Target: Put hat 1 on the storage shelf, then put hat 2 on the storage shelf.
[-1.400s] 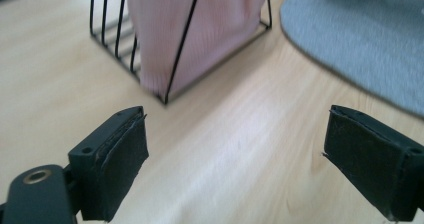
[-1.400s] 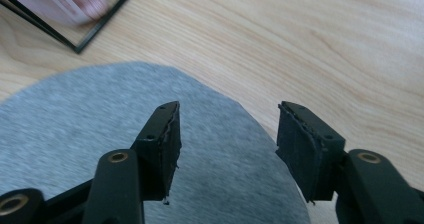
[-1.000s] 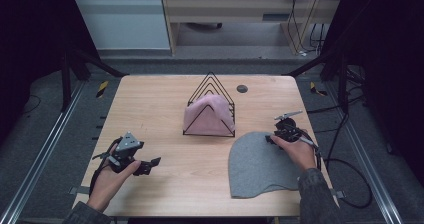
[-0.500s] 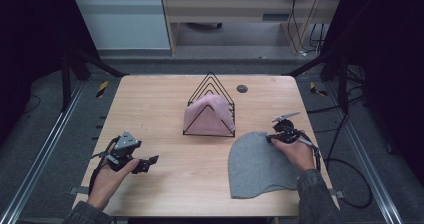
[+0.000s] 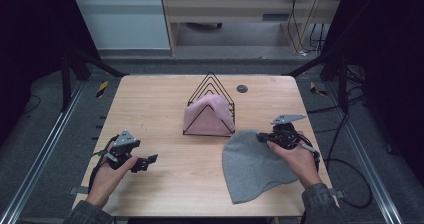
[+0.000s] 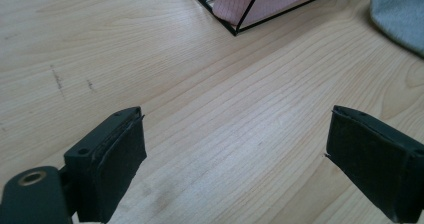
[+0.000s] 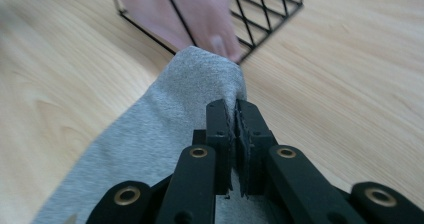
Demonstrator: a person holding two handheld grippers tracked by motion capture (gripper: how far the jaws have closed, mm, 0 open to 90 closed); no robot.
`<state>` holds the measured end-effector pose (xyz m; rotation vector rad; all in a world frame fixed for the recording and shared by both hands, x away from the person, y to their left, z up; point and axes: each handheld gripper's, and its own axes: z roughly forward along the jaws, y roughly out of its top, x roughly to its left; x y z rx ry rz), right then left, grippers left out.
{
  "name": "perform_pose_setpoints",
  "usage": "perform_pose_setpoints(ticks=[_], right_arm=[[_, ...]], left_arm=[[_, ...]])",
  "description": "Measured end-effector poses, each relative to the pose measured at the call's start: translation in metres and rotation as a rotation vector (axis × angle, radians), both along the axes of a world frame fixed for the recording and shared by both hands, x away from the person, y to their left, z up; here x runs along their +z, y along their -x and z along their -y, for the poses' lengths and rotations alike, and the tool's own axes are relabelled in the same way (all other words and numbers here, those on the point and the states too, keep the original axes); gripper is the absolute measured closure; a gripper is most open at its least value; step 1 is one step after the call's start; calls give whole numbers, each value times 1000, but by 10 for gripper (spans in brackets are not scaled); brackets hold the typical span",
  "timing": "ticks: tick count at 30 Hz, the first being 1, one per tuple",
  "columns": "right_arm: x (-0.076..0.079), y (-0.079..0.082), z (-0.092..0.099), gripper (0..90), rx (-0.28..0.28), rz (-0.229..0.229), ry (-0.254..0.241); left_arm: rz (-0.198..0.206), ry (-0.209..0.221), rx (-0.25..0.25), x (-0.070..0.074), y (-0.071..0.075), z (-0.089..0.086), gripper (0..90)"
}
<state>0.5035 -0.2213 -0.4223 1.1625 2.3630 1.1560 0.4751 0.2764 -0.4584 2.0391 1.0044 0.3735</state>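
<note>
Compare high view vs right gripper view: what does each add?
High view alone: the person's hands, the left gripper open over bare table, the whole wire rack, and the floor around the table.
Right gripper view alone: the close-up of the right gripper, jaws shut on a pinched fold at the edge of the grey hat.
Both: grey hat, pink hat in the rack, the wooden table, and the dark round spot behind the rack.

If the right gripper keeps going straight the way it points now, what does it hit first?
Probably the wire rack holding the pink hat. The right gripper, jaws shut on the grey hat, points at the rack's near corner; the gap is hard to judge.
</note>
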Motion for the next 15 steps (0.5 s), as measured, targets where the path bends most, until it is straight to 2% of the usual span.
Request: perform_pose_setpoints(ticks=[2, 6, 15], right_arm=[[6, 6, -2, 857, 22, 22, -10], [18, 18, -9, 857, 59, 48, -38], [57, 38, -44, 857, 172, 127, -95]], left_arm=[[-11, 18, 7, -1, -2, -1, 79], [-17, 24, -7, -3, -3, -1, 84], [-18, 40, -112, -1, 3, 10, 90]])
